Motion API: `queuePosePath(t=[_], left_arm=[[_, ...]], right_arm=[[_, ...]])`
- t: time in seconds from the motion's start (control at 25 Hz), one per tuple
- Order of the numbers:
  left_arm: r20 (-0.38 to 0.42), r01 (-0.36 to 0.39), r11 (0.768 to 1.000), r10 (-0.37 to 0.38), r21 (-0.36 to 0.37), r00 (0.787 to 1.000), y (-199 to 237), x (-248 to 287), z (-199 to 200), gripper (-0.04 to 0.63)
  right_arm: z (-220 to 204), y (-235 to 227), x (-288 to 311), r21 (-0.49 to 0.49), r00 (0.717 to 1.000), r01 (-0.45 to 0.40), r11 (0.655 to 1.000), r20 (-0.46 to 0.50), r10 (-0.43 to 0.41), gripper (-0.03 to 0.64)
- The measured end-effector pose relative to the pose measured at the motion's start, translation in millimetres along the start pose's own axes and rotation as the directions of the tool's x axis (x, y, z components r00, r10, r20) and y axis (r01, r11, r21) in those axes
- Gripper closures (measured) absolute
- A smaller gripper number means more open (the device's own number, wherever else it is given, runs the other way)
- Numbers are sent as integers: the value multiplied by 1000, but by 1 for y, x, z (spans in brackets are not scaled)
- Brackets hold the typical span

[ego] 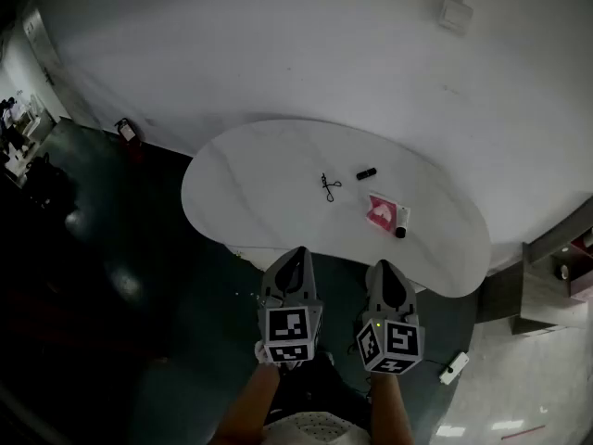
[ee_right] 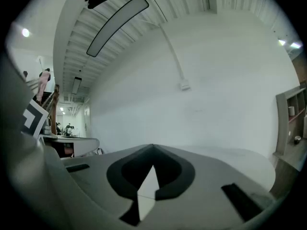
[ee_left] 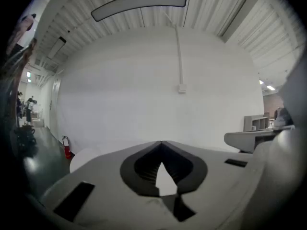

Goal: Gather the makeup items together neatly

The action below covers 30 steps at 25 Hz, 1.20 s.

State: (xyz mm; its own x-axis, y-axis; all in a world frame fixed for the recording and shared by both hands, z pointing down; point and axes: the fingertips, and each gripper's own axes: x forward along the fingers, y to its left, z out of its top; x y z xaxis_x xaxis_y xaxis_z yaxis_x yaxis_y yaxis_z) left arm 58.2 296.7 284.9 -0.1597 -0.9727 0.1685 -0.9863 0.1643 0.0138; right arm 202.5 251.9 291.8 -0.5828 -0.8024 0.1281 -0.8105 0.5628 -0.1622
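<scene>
**Makeup scattered; both tongs closed and empty**

A pink packet (ego: 379,211) lies flat on the tabletop (ego: 250,184). A white tube (ego: 403,219) touches its right edge, a black stick (ego: 367,172) sits just behind it, and a wire eyelash curler (ego: 329,187) lies to its left. All look light. The tube and stick may roll, so pinch them mid-body; the packet needs an edge grip. No container shows. The left tongs (ego: 296,254) and right tongs (ego: 385,267) are well short of the packet.

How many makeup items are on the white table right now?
4. A black eyelash curler near the middle, a short black tube right of it, a pink packet toward the near edge, and a white tube beside that packet. None looks hidden.
</scene>
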Motion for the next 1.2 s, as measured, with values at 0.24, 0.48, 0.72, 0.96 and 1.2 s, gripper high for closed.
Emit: queuePosePath(t=[0.24,0.48,0.72,0.96,1.2], left_arm=[[-6,1,1000,-1,5,1000,0,3,-2,557],[-7,-27,1000,27,-8,1000,2,5,-4,557],[-3,-39,999,39,-5,999,-4,10,-1,557],[-17,-83,997,83,8,996,-11,19,-2,557],[-25,-109,994,109,14,994,-7,23,-6,557]], right_arm=[[0,-1,5,6,1000,2,1000,-1,-2,623],[3,-3,6,15,1000,-12,1000,7,12,623],[4,-7,10,-2,999,-36,999,8,36,623],[2,-21,16,-3,997,-77,997,-6,77,623],[-8,-22,28,14,994,-102,995,-36,103,623]])
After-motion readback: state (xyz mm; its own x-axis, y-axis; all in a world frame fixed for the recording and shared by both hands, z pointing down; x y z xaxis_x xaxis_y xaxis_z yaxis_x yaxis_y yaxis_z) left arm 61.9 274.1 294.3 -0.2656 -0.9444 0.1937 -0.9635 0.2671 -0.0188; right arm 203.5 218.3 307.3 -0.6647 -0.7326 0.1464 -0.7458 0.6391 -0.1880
